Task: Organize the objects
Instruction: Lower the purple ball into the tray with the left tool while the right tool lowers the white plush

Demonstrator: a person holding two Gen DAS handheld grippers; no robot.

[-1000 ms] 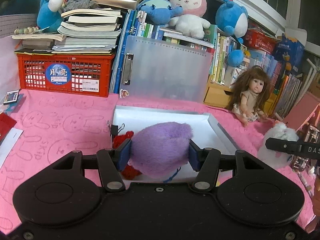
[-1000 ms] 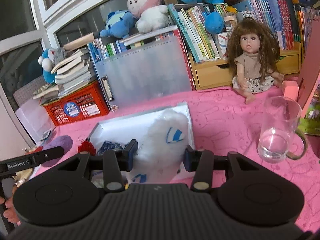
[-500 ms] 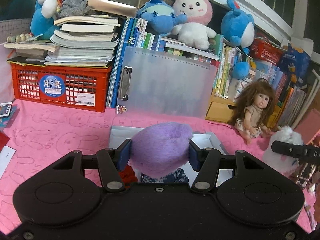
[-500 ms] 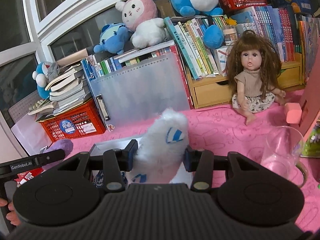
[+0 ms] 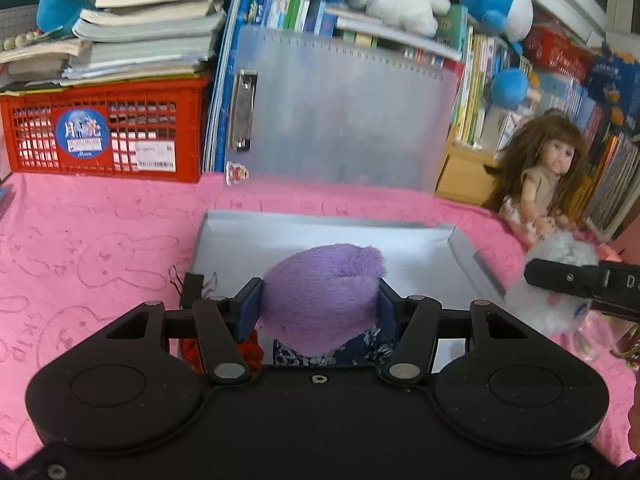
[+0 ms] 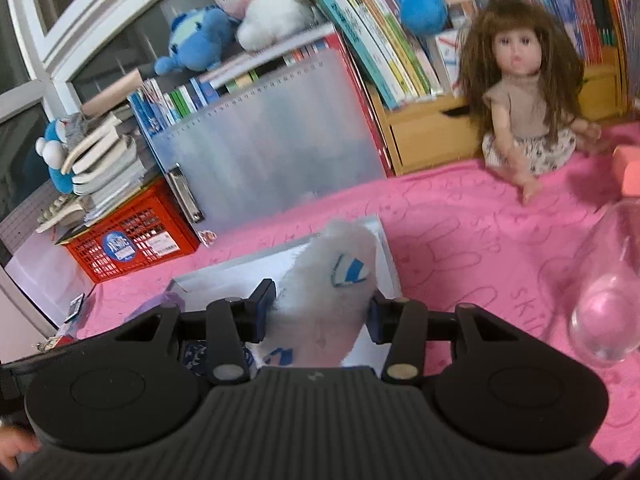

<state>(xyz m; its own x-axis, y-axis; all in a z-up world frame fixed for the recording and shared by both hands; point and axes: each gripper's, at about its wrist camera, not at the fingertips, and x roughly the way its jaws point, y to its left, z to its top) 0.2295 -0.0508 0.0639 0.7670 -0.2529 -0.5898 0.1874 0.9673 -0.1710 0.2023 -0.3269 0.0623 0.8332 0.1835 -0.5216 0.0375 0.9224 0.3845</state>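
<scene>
Left wrist view: the left gripper (image 5: pixel 320 304) is clamping a purple plush (image 5: pixel 322 292) between its blue pads, squeezing it at the sides so the soft body is bulging upward and is not slipping. It is hanging over the near end of a shallow white tray (image 5: pixel 464 248) that is lying on the pink cloth (image 5: pixel 100 248); in my judgement the plush is being carried there to be dropped in. Beneath the toy a dark blue patterned fabric item (image 5: pixel 360 350) and something red (image 5: pixel 248 350) are showing, so the near end of the tray looks partly taken while the far half is sitting bare. At the right edge the other gripper is reaching in with a white plush. A doll (image 5: pixel 540 176) is sitting beyond the tray's right corner, well clear of it.

Right wrist view: the right gripper (image 6: pixel 322 312) is pinching a white plush (image 6: pixel 332 292) with blue markings, its jaws closed on the toy's middle, with the toy standing up above the fingers. It is hovering over the tray's right side, apparently for the same drop. A clear glass mug (image 6: pixel 604 296) is standing just to the right, near the gripper's body, and is the thing most at risk of being knocked. A red crate (image 6: pixel 132 240) and a translucent binder (image 6: pixel 264 160) are backing the tray, apart from it.
</scene>
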